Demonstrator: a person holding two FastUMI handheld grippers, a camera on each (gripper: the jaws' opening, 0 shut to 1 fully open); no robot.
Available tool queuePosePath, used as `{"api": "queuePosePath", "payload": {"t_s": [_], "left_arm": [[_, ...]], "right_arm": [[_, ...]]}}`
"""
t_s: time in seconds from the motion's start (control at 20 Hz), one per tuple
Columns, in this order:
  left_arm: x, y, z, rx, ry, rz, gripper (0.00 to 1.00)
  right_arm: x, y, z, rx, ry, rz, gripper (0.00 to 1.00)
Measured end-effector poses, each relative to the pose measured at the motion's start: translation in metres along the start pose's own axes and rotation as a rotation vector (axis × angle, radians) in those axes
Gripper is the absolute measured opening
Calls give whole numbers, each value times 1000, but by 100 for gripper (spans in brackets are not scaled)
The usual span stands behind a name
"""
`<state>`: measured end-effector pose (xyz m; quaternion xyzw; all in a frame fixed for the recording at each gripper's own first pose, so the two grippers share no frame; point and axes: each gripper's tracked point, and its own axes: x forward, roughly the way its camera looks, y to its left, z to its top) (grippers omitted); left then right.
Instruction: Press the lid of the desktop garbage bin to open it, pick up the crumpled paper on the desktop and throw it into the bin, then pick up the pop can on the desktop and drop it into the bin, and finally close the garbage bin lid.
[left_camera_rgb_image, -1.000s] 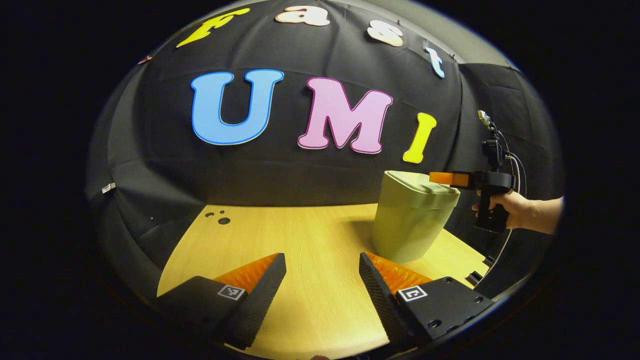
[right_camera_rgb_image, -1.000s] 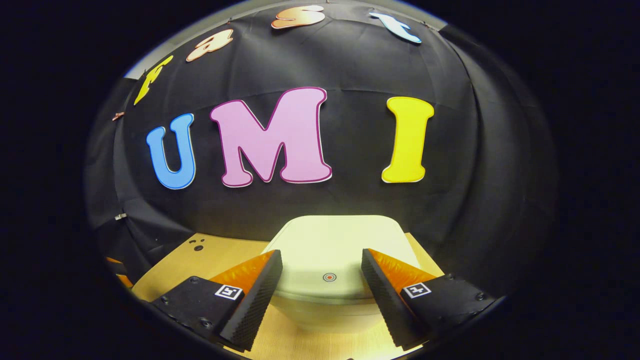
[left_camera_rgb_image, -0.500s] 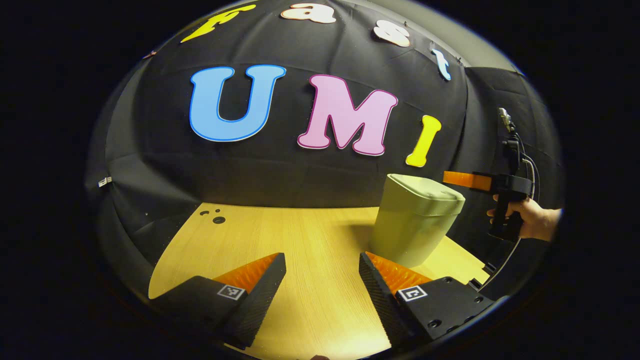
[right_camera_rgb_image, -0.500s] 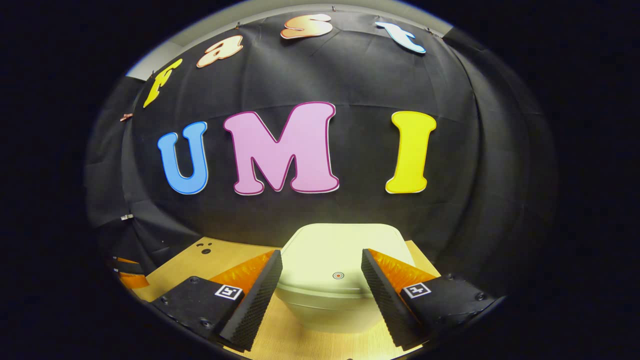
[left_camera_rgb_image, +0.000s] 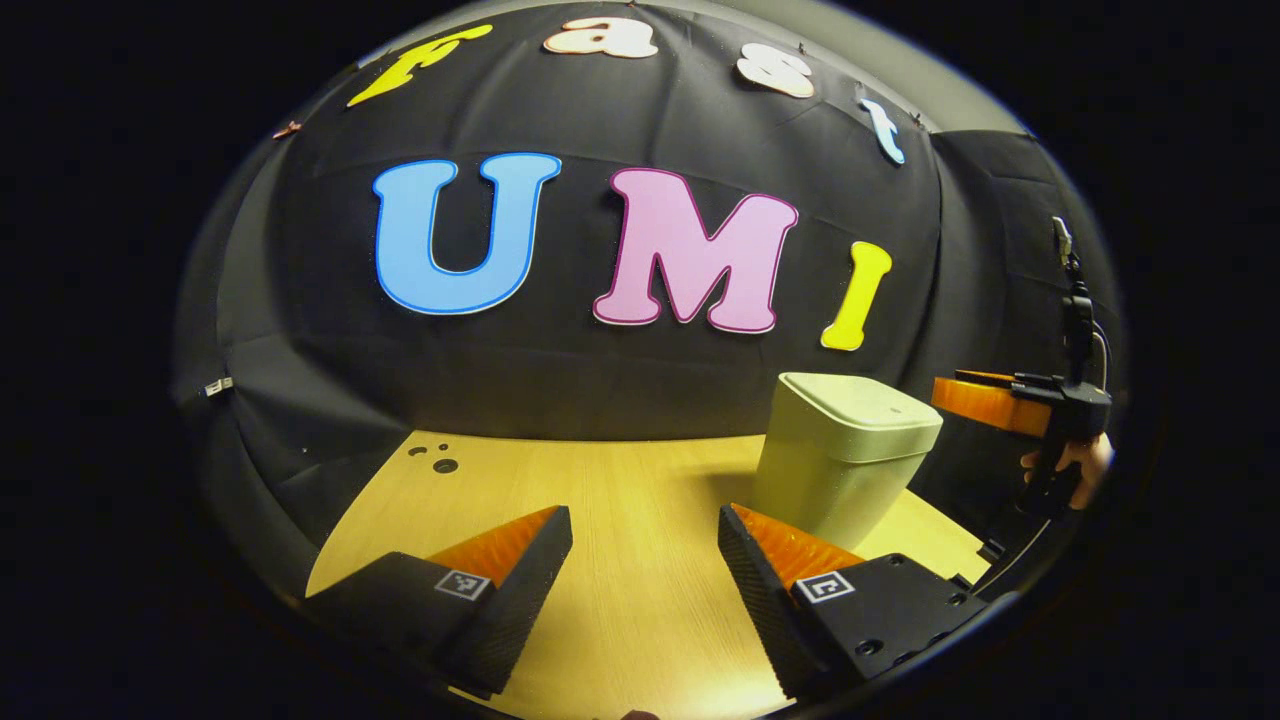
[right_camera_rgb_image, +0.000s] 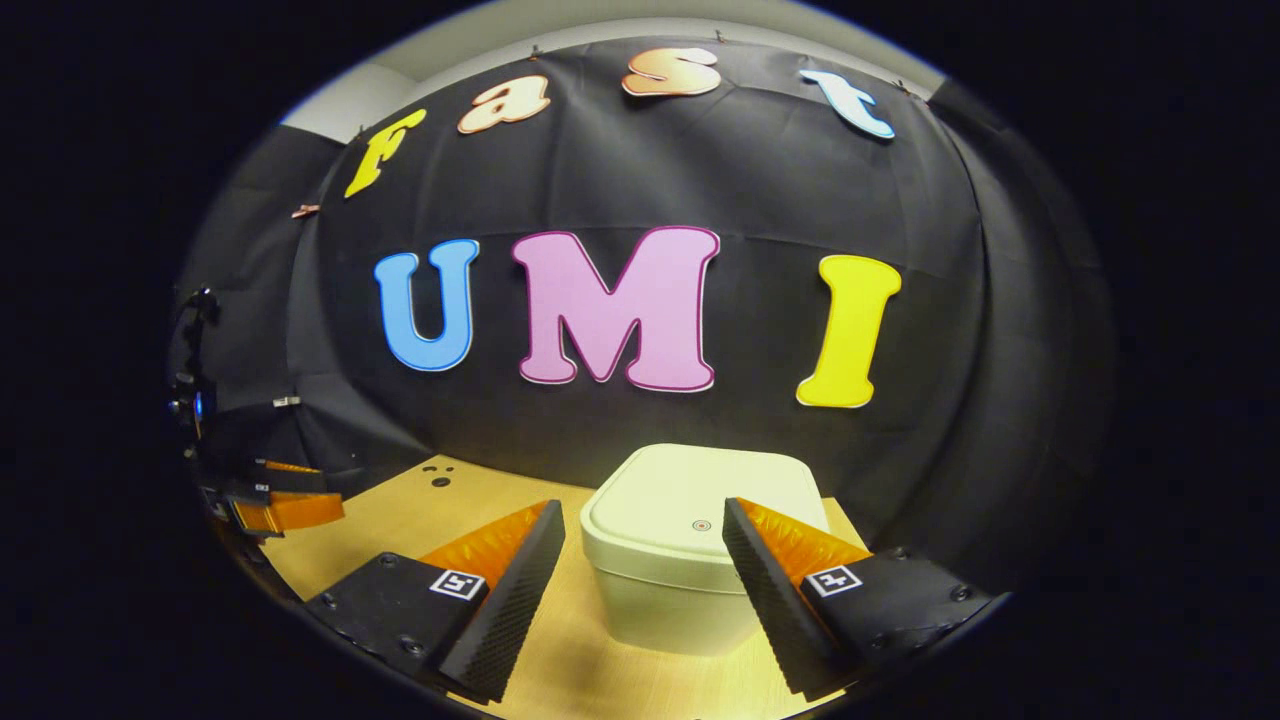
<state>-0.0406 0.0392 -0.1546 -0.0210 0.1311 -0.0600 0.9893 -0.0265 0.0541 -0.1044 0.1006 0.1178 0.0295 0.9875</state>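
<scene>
Right gripper view, item one: pale green plastic desktop bin with rounded square body (right_camera_rgb_image: 680, 590), standing on the light wooden tabletop (right_camera_rgb_image: 420, 510) at its far right, close to the black cloth wall. Flat pale lid (right_camera_rgb_image: 700, 495) sits down flush on the rim; a small red ring mark (right_camera_rgb_image: 701, 525) lies near its front edge, a likely press point.

Item two: right gripper (right_camera_rgb_image: 645, 585), jaws wide apart, nothing between them. It sits on the near side of the bin, slightly above lid height, apart from it; the bin shows through the gap between the two fingers.

Item three: left gripper (left_camera_rgb_image: 645, 590), seen in the left gripper view, jaws likewise wide and empty, held over bare tabletop to the left of the bin (left_camera_rgb_image: 845, 450), well apart from it.

Item four: crumpled paper and pop can, not located; the lid being down may mean either the first step or the last.

Handling note, as judgement: if the press is the step in hand, bring one fingertip of the right gripper down onto the ring mark, straight and short, then lift off so the lid is free to spring. Narrowing the jaws first would give a surer single point. A push with any sideways lean could slide the light bin toward the wall.
</scene>
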Motion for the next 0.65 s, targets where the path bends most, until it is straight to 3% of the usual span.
{"api": "queuePosePath", "payload": {"t_s": [0.3,0.65], "left_arm": [[1,-16,8,16,-11,2,95],[5,-33,9,3,-23,8,95]], "right_arm": [[-21,20,3,-26,4,78,98],[-29,-5,-7,-50,44,75,97]]}}
